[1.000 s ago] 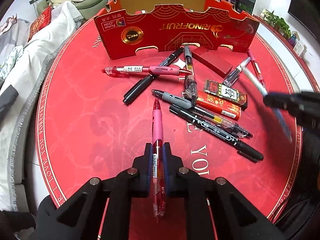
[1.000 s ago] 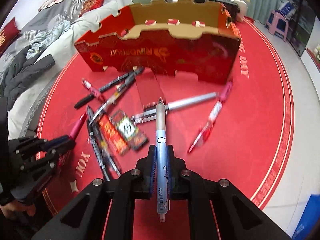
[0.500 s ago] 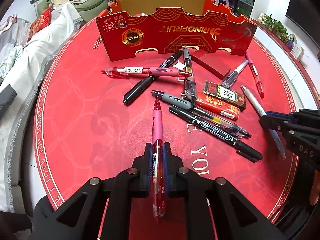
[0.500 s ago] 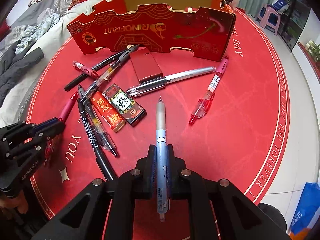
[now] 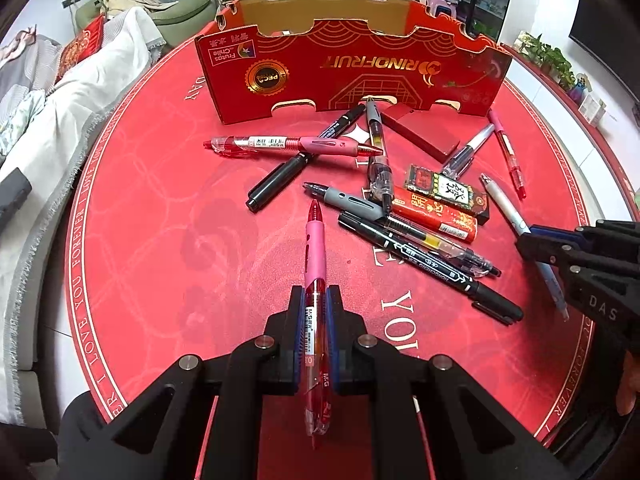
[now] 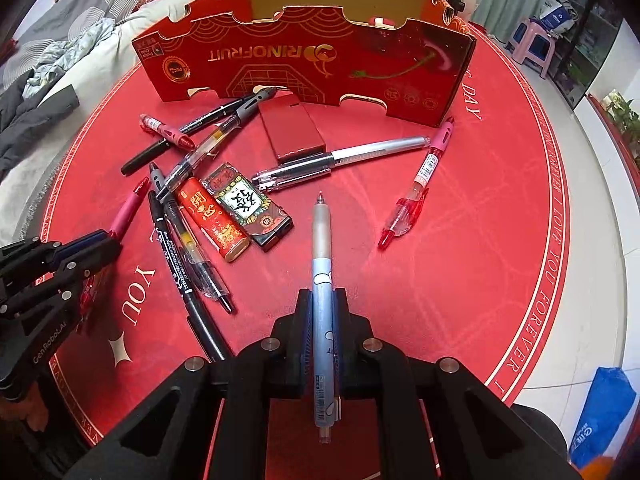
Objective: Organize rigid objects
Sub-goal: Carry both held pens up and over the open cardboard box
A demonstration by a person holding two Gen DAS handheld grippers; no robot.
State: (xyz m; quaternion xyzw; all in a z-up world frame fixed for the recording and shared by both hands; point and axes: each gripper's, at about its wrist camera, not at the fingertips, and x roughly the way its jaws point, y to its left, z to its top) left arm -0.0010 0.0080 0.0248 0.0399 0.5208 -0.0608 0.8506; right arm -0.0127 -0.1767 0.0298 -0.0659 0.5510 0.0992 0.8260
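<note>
Left gripper [image 5: 314, 304] is clamped on a pink pen [image 5: 315, 264], its red tip pointing ahead above the red mat [image 5: 168, 240]. Right gripper [image 6: 322, 308] is clamped on a blue pen [image 6: 322, 272], tip forward, also above the mat. Ahead of both lies a loose heap of pens: a black marker [image 5: 432, 270] beside a clear gel pen [image 5: 400, 224], with two small printed boxes [image 6: 236, 212] touching each other just beyond. A plain red box [image 6: 292, 130] lies nearer the cardboard tray [image 5: 360, 76], which stands at the far side of the mat. One pink pen [image 6: 424, 176] lies apart on the right of the right wrist view, near a long silver pen [image 6: 340, 162]. A sofa [image 5: 52, 92] with cloth shows at left.
</note>
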